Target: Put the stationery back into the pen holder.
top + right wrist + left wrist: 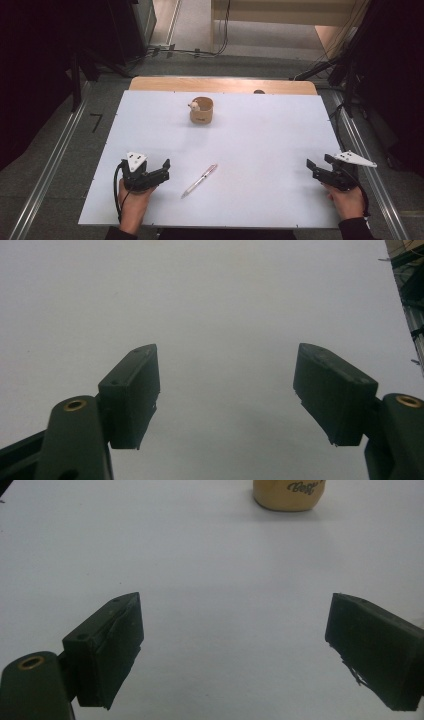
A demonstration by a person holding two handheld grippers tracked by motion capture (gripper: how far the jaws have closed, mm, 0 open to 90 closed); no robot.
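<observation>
Two grippers gape wide, holding nothing: left gripper (156, 169) at eight o'clock, right gripper (317, 162) at four; pen (199, 180) between, cup (201, 110) at twelve.

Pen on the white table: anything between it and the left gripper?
Nothing visible. Bare white table separates the open left gripper from the slim pink-and-silver pen. The tan wooden cup stands farther back.
</observation>
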